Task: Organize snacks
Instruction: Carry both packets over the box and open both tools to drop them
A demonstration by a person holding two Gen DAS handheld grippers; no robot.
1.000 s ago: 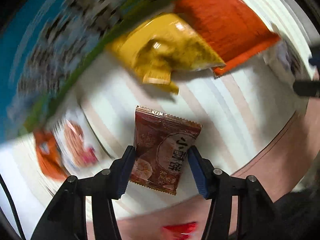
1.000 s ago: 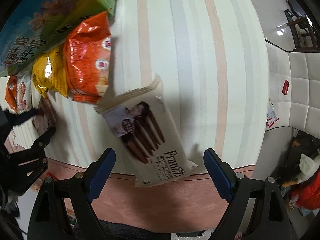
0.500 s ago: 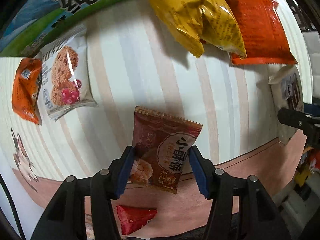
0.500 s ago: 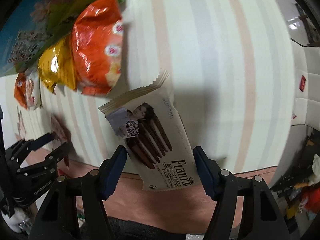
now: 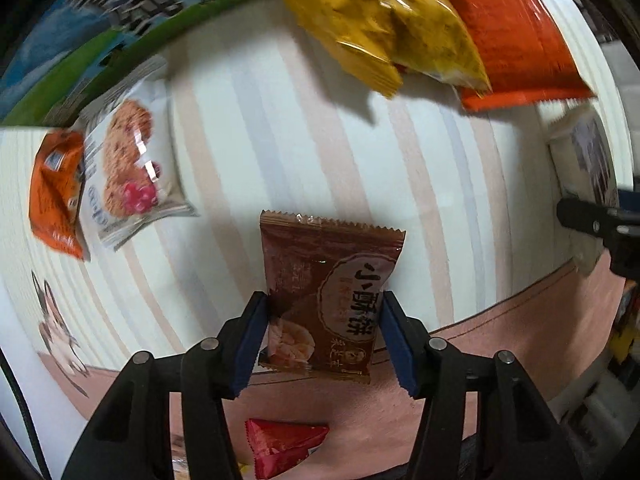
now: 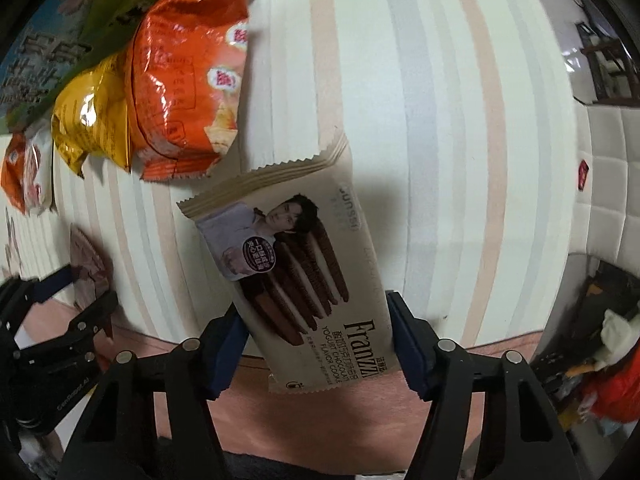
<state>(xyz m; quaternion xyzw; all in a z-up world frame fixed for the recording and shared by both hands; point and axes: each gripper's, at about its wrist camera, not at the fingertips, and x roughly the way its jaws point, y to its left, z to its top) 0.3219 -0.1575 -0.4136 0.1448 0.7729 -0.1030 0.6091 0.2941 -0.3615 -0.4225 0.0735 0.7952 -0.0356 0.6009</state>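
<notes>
- six snack packs on the striped desk [image 5: 280, 128]
- left gripper [image 5: 322, 338] clamped on the brown biscuit pack [image 5: 328, 300], 6 o'clock
- right gripper [image 6: 314, 342] just closed, pinching the franzzi cookie pack [image 6: 296, 280]

Your readable items: cream cookie packet [image 6: 304, 276] marked "Franzzi" and "YOGURT CHOCOLATE FLAVOR COOKIE". Brown snack packet [image 5: 328, 296] with the characters "小酥饼" in a round label. You will find the large blue-green box's [image 5: 100, 28] Chinese lettering too blurred to read.
</notes>
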